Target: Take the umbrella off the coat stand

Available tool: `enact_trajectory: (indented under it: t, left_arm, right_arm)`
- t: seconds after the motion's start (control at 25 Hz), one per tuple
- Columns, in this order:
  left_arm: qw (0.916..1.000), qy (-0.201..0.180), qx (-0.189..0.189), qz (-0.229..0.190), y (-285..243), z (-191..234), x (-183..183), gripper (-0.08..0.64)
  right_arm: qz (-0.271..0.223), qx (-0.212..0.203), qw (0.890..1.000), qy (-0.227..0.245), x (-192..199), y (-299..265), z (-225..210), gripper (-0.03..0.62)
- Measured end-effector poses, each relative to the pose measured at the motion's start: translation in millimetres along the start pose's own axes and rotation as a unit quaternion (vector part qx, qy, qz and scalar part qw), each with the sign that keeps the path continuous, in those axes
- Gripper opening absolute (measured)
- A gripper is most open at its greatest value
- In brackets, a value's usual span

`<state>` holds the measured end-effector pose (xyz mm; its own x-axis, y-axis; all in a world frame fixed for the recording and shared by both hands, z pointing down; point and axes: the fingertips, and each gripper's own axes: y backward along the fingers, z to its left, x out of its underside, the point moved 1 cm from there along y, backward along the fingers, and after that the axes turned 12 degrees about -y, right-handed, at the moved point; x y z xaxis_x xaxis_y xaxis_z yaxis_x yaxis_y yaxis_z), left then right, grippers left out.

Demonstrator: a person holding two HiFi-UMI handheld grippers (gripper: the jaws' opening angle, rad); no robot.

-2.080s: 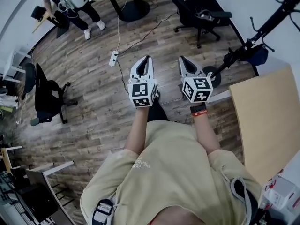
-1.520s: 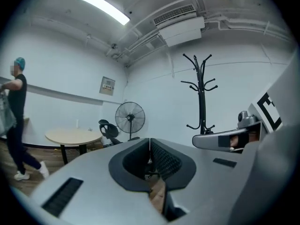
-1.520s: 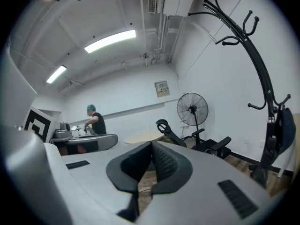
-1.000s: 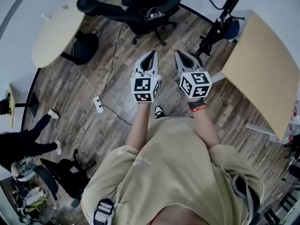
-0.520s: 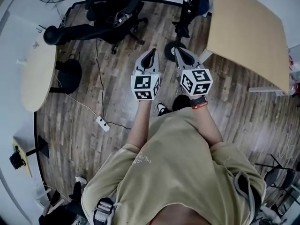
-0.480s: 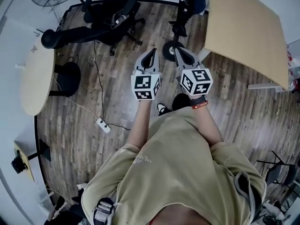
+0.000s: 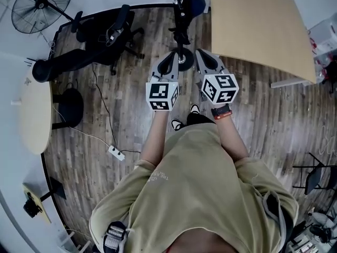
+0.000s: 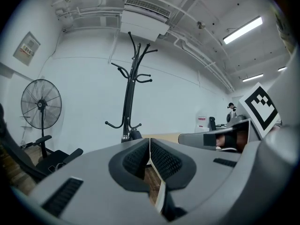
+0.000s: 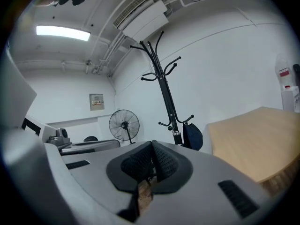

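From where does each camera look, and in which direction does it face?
Head view: on the person's head, facing steeply down at the wooden floor; shows the torso, both forearms, the left gripper and the right gripper.
Left gripper view: on the left gripper, facing along its shut jaws toward the coat stand.
Right gripper view: on the right gripper, along its shut jaws toward the umbrella.
Shared: both gripper views show the coat stand and fan.

Head view: coat stand [image 7: 178, 9] top cut off by upper edge; base partly covered by left gripper [image 7: 169, 57]. Right gripper view: umbrella [image 9: 192, 136] lower end hidden behind right gripper [image 9: 151, 149] body; worktop [image 9: 253, 135] cut off at rt edge. Left gripper view: umbrella barely seen, too small for detail.
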<state>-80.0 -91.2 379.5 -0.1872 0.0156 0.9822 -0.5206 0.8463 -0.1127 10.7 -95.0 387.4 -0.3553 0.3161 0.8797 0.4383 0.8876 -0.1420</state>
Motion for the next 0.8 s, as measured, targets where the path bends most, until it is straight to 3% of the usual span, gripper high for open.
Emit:
enact_trajectory:
  t: [0.2,0.36,0.8]
  left_arm:
    - [0.9999,-0.003,-0.009,0.008,-29,11,-1,0.026]
    - [0.9998,-0.005,-0.017,0.009,-47,17,-3,0.026]
    - [0.9995,0.005,-0.029,0.011,-85,20,27,0.026]
  right_arm:
    - [0.006,-0.005,1.000,-0.014,-14,-29,-30,0.015]
    - [0.005,-0.034,0.999,-0.007,-26,-46,-35,0.015]
    - [0.036,-0.086,0.996,-0.012,-11,-82,-57,0.015]
